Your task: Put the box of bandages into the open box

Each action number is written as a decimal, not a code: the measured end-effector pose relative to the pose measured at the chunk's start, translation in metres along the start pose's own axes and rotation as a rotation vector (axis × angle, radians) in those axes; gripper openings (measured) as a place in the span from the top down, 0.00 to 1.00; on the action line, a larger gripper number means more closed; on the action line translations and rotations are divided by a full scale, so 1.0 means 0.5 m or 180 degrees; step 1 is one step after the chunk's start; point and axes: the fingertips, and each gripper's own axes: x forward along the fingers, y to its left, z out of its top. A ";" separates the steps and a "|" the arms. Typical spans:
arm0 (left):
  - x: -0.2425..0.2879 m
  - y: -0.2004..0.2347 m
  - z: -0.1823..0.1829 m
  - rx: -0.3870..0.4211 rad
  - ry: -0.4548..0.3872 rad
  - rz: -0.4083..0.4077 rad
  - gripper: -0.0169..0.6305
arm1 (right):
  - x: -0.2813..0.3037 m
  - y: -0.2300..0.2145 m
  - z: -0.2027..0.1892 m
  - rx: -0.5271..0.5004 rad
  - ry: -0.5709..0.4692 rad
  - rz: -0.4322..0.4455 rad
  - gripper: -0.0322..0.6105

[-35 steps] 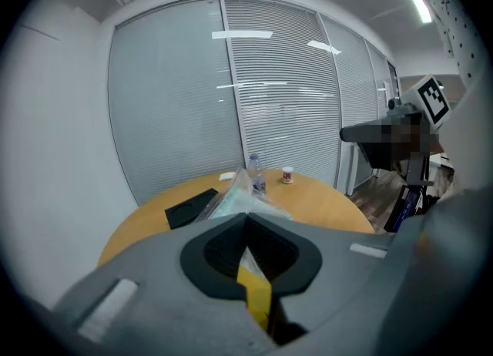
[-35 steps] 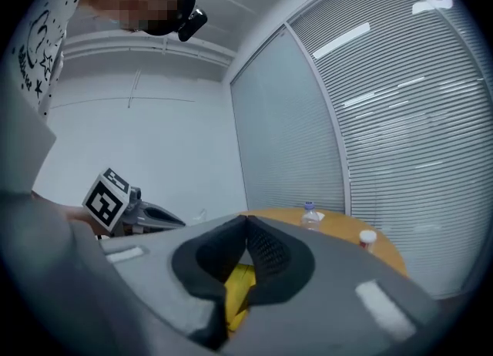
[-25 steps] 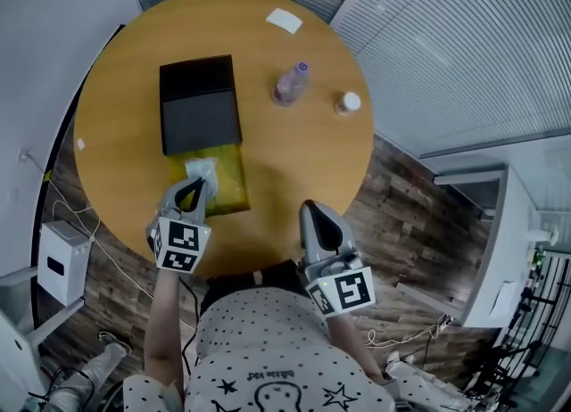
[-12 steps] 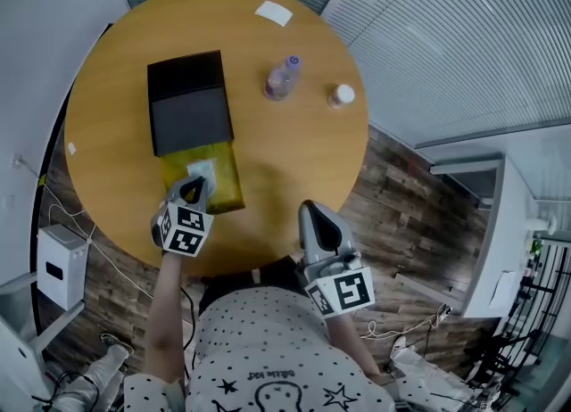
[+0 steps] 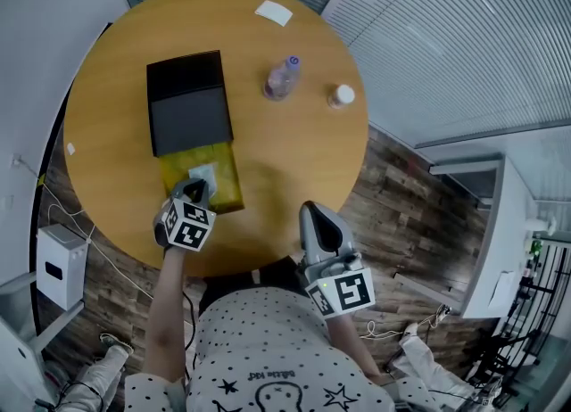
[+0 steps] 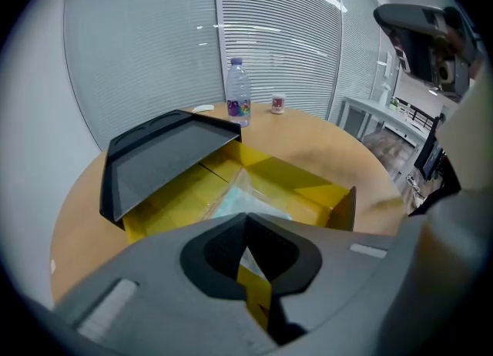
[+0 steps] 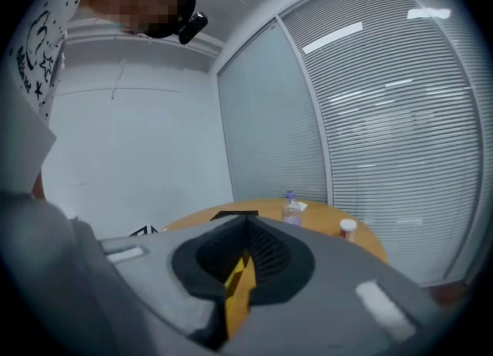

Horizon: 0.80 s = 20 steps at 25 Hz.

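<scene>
Box of bandages [image 5: 201, 174]: a pale, clear-wrapped packet lying inside the yellow well of the open box [image 5: 228, 189], left of centre in the head view.
Open box: on the table [image 5: 294, 160], its black lid [image 5: 189, 103] swung back toward the top of the frame.
Left hand-held gripper [image 5: 194, 190]: at the box's lower edge. Its jaws are closed to a slit, and a pale sliver of the packet [image 6: 243, 199] shows between them, so it appears to be pinching the packet's near end.
Right hand-held gripper [image 5: 314, 214]: jaws together on nothing, held off the table's lower edge.
Progress: the packet is already in the box. Letting go and withdrawing look like all that is left.
Elsewhere: a bottle [image 5: 279, 80] and a small jar [image 5: 340, 94], upper centre.
</scene>
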 end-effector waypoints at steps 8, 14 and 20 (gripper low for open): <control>0.012 -0.002 0.000 -0.0039 0.0039 -0.0004 0.95 | 0.011 -0.007 -0.002 0.0012 0.0011 0.0012 0.94; 0.008 -0.008 -0.002 -0.0031 0.0041 -0.0015 0.95 | 0.002 0.000 -0.001 0.0002 -0.0005 0.0015 0.94; 0.007 -0.016 0.012 -0.0104 -0.0075 -0.0160 0.62 | 0.002 0.001 0.000 0.0015 -0.0010 0.0013 0.94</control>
